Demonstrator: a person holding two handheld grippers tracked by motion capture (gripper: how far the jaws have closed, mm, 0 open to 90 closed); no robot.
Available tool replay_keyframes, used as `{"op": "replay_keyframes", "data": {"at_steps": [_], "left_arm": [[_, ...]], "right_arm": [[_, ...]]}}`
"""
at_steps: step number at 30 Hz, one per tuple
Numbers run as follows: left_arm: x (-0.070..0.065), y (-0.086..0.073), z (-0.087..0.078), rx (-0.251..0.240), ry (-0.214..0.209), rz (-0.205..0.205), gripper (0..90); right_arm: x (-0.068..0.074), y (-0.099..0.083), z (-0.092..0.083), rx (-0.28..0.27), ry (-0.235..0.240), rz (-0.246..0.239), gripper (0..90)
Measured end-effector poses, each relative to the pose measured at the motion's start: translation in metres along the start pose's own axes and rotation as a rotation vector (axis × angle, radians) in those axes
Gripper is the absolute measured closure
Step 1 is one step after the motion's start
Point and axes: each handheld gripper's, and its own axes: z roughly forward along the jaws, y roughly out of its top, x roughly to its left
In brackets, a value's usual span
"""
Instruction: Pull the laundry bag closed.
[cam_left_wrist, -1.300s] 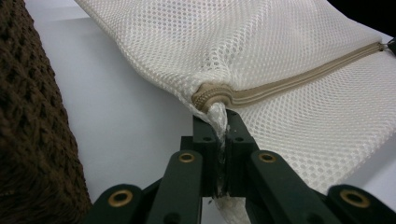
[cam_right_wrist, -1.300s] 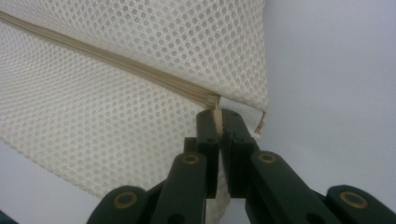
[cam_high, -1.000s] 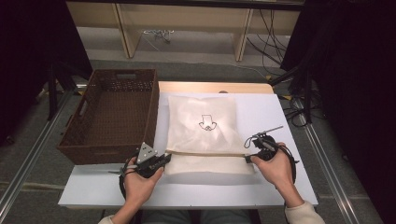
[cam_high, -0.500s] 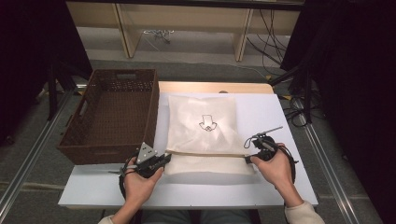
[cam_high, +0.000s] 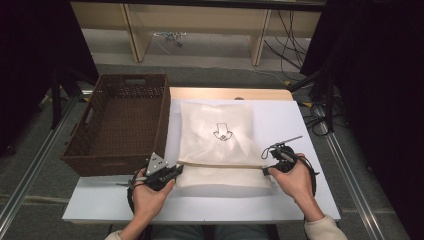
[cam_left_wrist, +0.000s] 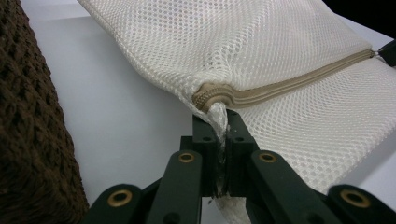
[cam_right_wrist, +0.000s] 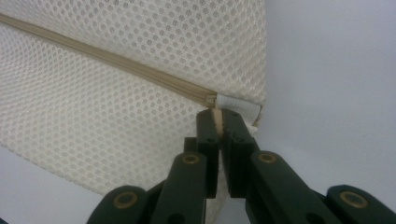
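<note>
A white mesh laundry bag (cam_high: 217, 135) with a small dark print lies flat on the white table (cam_high: 100, 200). A tan zipper (cam_left_wrist: 289, 86) runs across its near part. My left gripper (cam_high: 176, 170) is shut on the bag's left end of the zipper; in the left gripper view the mesh (cam_left_wrist: 261, 51) is pinched between the black jaws of that gripper (cam_left_wrist: 220, 123). My right gripper (cam_high: 265, 170) is shut on the zipper's right end (cam_right_wrist: 212, 100); the right gripper view has its jaws (cam_right_wrist: 216, 119) clamped on the tan tape there.
A dark brown woven basket (cam_high: 120, 122) stands on the table's left side, close beside the bag and the left gripper. Its wall (cam_left_wrist: 28, 140) fills the left edge of the left gripper view. Bare table lies to the right (cam_high: 280, 120) of the bag.
</note>
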Motion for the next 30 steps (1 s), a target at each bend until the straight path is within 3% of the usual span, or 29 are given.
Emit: {"op": "replay_keyframes", "data": {"at_steps": [1, 2, 3, 7, 10, 13, 15, 19, 23, 24, 27, 28, 30], "left_arm": [[0.001, -0.001, 0.0, 0.011, 0.002, 0.001, 85.6], [0.001, -0.001, 0.0, 0.014, 0.002, 0.003, 85.5], [-0.001, -0.002, 0.001, 0.016, 0.004, 0.004, 85.4], [-0.003, -0.002, 0.001, 0.037, -0.002, 0.026, 83.3], [-0.003, -0.003, 0.002, 0.047, -0.002, 0.028, 81.2], [-0.004, -0.003, 0.002, 0.047, 0.002, 0.031, 79.6], [-0.003, -0.004, 0.001, 0.051, 0.008, 0.038, 76.9], [-0.004, -0.005, 0.0, 0.046, 0.019, 0.047, 69.1], [-0.003, -0.003, -0.003, 0.034, 0.041, 0.07, 57.8], [-0.003, -0.003, -0.004, 0.03, 0.047, 0.074, 54.5], [-0.002, -0.001, -0.007, 0.015, 0.06, 0.101, 46.8], [-0.003, -0.001, -0.009, 0.01, 0.063, 0.108, 44.3], [-0.004, -0.001, -0.011, 0.0, 0.062, 0.118, 39.9]], "right_arm": [[0.001, 0.0, 0.0, 0.007, 0.004, 0.018, 87.9], [-0.004, 0.0, 0.003, -0.021, 0.013, -0.039, 87.8], [-0.003, 0.0, 0.003, 0.002, 0.014, -0.021, 87.7], [-0.001, 0.0, 0.005, -0.014, -0.002, -0.07, 87.4], [0.008, 0.0, 0.001, -0.037, -0.018, -0.067, 83.5], [0.016, 0.001, 0.0, -0.048, -0.025, -0.096, 78.9], [0.019, 0.001, 0.001, -0.093, 0.005, -0.148, 75.4], [0.024, 0.001, -0.001, -0.135, 0.05, -0.189, 67.8], [0.021, 0.002, -0.006, -0.173, 0.116, -0.197, 61.6], [0.02, 0.002, -0.01, -0.183, 0.115, -0.162, 60.1], [0.013, 0.002, -0.016, -0.236, 0.112, -0.157, 55.2], [0.011, 0.002, -0.018, -0.251, 0.113, -0.135, 52.8], [0.005, 0.001, -0.022, -0.28, 0.095, -0.154, 48.9]]}}
